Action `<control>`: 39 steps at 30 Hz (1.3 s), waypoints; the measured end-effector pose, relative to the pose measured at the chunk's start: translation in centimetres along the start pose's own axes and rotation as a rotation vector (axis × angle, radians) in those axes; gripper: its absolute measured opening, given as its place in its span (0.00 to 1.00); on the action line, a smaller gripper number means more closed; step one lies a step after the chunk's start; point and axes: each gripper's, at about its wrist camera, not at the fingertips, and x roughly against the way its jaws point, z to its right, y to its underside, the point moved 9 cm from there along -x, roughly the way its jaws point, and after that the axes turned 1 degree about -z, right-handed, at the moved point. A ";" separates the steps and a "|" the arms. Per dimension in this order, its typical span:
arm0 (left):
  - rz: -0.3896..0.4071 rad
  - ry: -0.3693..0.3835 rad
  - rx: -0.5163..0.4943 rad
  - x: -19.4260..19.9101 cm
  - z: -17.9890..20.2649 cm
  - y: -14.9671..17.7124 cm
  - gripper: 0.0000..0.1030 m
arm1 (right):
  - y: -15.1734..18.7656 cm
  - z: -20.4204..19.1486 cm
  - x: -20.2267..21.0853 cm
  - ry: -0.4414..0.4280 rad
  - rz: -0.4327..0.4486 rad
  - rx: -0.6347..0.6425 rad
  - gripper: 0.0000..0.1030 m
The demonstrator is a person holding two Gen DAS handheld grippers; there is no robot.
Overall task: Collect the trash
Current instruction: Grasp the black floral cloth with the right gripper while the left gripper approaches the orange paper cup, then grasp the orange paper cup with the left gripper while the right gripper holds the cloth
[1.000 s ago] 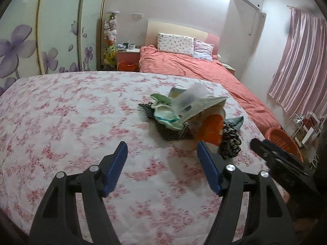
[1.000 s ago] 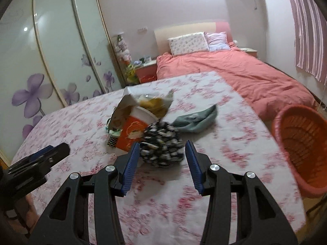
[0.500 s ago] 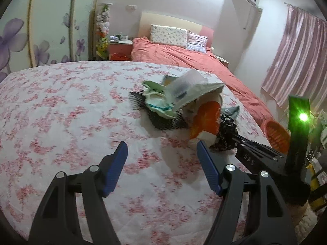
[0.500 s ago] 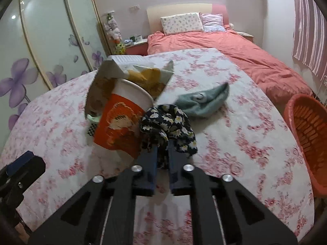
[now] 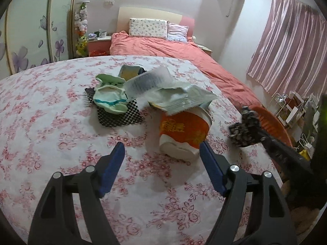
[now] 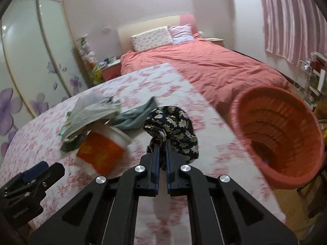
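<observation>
Your right gripper [image 6: 161, 153] is clenched on the black floral cloth [image 6: 173, 126], which bunches up from between the blue pads and hangs lifted above the bench [image 6: 204, 134]. The orange basket [image 6: 276, 134] sits just to its right, past the bench edge. Your left gripper [image 5: 161, 157] is released, its jaws having just widened, with nothing between them; the orange cup [image 5: 181, 134] lies tipped on the floral bench cover just ahead, near the right pad. Crumpled wrappers [image 5: 179, 96] lie over the cup's mouth, and a pale green pouch [image 5: 108, 96] rests on a black mesh mat [image 5: 120, 118] beyond. A grey-green cloth [image 6: 134, 116] lies behind the cup.
</observation>
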 end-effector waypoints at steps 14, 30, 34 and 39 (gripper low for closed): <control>-0.064 0.019 -0.044 -4.8 2.3 -0.3 0.87 | 0.2 2.7 0.2 -0.009 0.008 -0.045 0.05; -0.107 0.013 -0.078 -9.4 3.6 -1.3 0.78 | 0.3 3.7 -0.1 -0.017 0.001 -0.067 0.05; -0.087 0.022 -0.081 -8.7 3.7 -1.4 0.77 | 0.3 3.7 -0.1 -0.019 0.000 -0.070 0.05; -0.047 0.031 -0.106 -6.4 3.8 -1.2 0.77 | 0.2 3.6 0.1 -0.023 0.004 -0.067 0.05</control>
